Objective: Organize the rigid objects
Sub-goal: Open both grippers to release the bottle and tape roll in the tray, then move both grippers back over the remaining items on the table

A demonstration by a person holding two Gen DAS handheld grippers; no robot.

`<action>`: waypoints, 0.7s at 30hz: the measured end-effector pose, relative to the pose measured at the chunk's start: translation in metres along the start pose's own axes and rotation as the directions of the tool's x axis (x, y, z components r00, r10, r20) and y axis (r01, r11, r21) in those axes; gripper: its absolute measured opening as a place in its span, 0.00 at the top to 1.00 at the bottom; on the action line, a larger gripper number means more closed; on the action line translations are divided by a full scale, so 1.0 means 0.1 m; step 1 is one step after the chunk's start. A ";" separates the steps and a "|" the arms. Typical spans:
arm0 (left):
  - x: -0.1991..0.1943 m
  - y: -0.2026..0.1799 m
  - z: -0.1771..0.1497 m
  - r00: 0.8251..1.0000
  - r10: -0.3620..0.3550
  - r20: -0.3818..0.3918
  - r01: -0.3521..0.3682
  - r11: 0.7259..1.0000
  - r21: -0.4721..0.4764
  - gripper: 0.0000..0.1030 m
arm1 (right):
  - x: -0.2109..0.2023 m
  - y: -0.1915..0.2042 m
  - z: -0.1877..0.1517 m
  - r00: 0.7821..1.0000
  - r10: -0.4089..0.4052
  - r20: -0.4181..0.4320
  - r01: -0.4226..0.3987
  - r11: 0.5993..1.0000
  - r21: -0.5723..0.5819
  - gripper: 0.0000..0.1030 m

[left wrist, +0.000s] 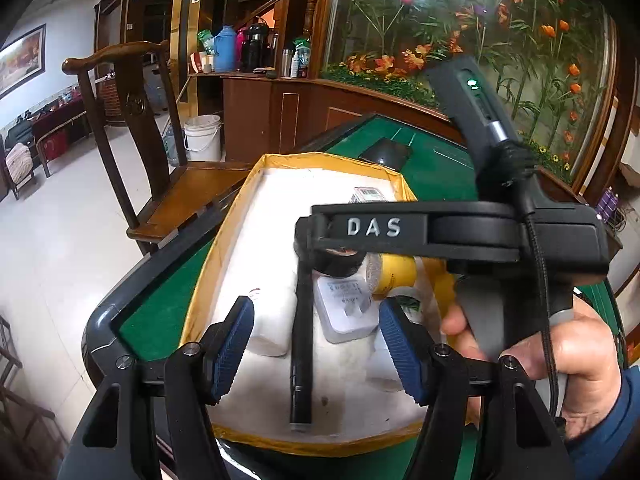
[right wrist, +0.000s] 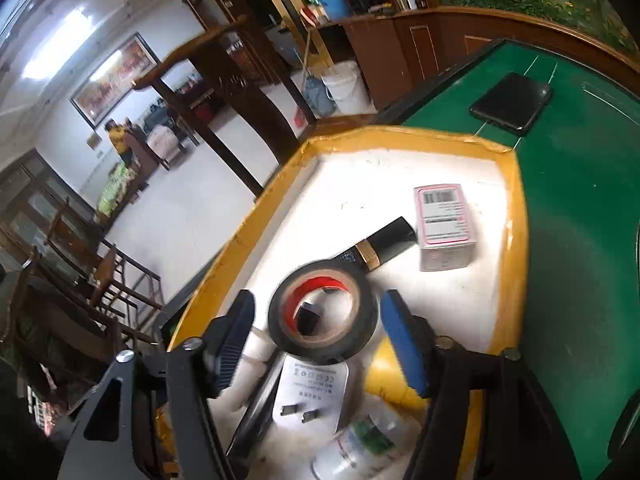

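Note:
A white tray with a yellow rim (right wrist: 400, 136) lies on the green table. My right gripper (right wrist: 320, 340) is open around a black tape roll (right wrist: 324, 316), with a gap on each side. Beyond the roll lie a black-and-gold tube (right wrist: 380, 246) and a pink-labelled box (right wrist: 444, 224). Under it are a white charger (right wrist: 312, 388), a yellow tape roll (right wrist: 388, 380) and a white bottle (right wrist: 360, 448). My left gripper (left wrist: 318, 344) is open above a black pen (left wrist: 300, 340) and the charger (left wrist: 346, 308), touching neither. A hand (left wrist: 560, 352) holds the right gripper's black housing (left wrist: 460, 236) just ahead.
A black phone (right wrist: 512, 102) lies on the green felt (right wrist: 580, 240) beyond the tray. A wooden chair (left wrist: 132, 120) stands at the table's left edge, a white bucket (left wrist: 202, 138) behind it. A wooden counter and a flower wall run along the back.

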State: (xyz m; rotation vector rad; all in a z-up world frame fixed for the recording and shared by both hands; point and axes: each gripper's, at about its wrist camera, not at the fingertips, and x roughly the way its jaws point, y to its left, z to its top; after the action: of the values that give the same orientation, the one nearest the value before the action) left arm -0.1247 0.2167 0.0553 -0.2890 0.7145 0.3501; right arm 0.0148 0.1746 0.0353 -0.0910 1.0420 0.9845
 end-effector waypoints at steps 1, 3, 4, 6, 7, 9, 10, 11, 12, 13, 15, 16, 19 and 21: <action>0.00 0.00 0.00 1.000 -0.001 0.003 0.001 1.000 0.000 0.33 | 0.00 0.04 0.01 1.000 -0.007 -0.009 0.006 1.000 -0.022 0.29; 0.00 -0.03 0.01 1.000 -0.012 0.003 0.012 1.000 0.004 0.33 | -0.13 0.06 0.04 0.999 -0.031 0.025 0.032 0.998 -0.054 0.29; 0.01 -0.08 0.01 1.000 -0.022 -0.003 0.022 1.000 0.014 0.33 | -0.24 0.04 0.07 0.997 -0.047 0.061 0.051 0.997 -0.062 0.29; 0.00 -0.19 0.00 0.999 -0.039 -0.006 0.040 0.998 0.045 0.33 | -0.60 -0.15 0.19 0.981 -0.098 0.166 0.105 0.994 -0.034 0.25; -0.03 -0.28 -0.01 0.999 -0.050 -0.002 0.050 0.996 0.068 0.33 | -0.70 -0.25 0.22 0.974 -0.122 0.191 0.128 0.992 -0.016 0.24; -0.10 -0.43 -0.03 0.996 -0.084 0.012 0.082 0.990 0.111 0.33 | -1.06 -0.69 0.30 0.948 -0.216 0.233 0.204 0.976 0.072 0.24; -0.13 -0.49 -0.04 0.995 -0.101 0.016 0.098 0.986 0.132 0.33 | -1.28 -0.99 0.26 0.932 -0.262 0.250 0.233 0.963 0.139 0.24; -0.15 -0.56 -0.06 0.993 -0.114 0.018 0.110 0.982 0.156 0.33 | -1.43 -1.18 0.20 0.920 -0.300 0.252 0.256 0.948 0.190 0.24; -0.16 -0.64 -0.07 0.991 -0.130 0.017 0.125 0.976 0.176 0.33 | -1.64 -1.41 0.05 0.903 -0.356 0.242 0.293 0.920 0.262 0.24; -0.14 -0.70 -0.07 0.989 -0.149 0.007 0.145 0.972 0.186 0.33 | -1.79 -1.55 -0.09 0.896 -0.373 0.242 0.297 0.907 0.298 0.24; -0.04 -0.87 -0.08 0.984 -0.174 -0.030 0.177 0.963 0.203 0.33 | -2.07 -1.72 -0.46 0.905 -0.326 0.274 0.233 0.917 0.323 0.24; 0.00 -0.96 -0.06 0.984 -0.177 -0.038 0.181 0.958 0.224 0.33 | -2.14 -1.77 -0.61 0.907 -0.312 0.283 0.214 0.920 0.329 0.24; 0.12 -1.25 -0.08 0.990 -0.134 -0.051 0.143 0.931 0.335 0.33 | -2.22 -1.90 -0.94 0.920 -0.306 0.247 0.210 0.913 0.349 0.24; 0.20 -1.38 -0.07 0.990 -0.122 -0.072 0.140 0.908 0.394 0.33 | -2.29 -2.03 -1.06 0.931 -0.276 0.238 0.162 0.899 0.406 0.24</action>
State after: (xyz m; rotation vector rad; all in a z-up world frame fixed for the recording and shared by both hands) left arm -0.0587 0.0933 0.0553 0.0438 0.7899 0.0636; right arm 0.0564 -0.1439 0.0767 0.2465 0.9090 0.5526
